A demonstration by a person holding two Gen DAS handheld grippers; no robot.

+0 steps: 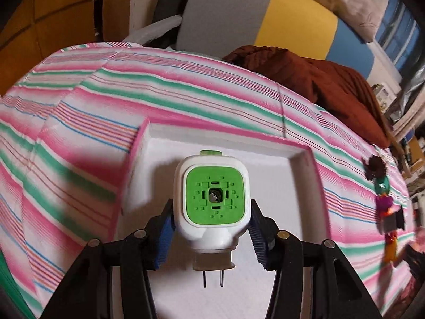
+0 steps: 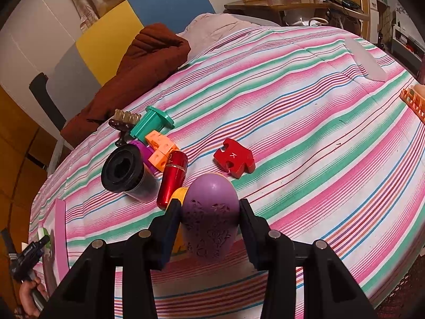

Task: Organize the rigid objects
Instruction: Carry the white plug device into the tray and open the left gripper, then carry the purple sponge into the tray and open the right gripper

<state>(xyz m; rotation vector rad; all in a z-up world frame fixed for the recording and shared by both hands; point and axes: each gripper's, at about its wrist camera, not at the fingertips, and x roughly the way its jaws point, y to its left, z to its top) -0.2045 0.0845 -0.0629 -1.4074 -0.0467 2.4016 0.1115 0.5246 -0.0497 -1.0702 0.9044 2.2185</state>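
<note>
Over the pink-rimmed tray (image 1: 305,156), our left gripper (image 1: 211,228) clamps the green-faced plug-in (image 1: 212,199); right of that tray, our right gripper (image 2: 211,222) squeezes the purple egg (image 2: 209,212).

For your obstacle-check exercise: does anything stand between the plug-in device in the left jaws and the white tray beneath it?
Nothing visible. The plug-in device hangs directly over the white tray, whose visible floor is bare.

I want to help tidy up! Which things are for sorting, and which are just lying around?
For sorting: plug-in gadget in the left tongs, white tray, purple egg in the right tongs, red puzzle piece, black canister, red tube.

Lying around: brown blanket, striped bedsheet.
</note>
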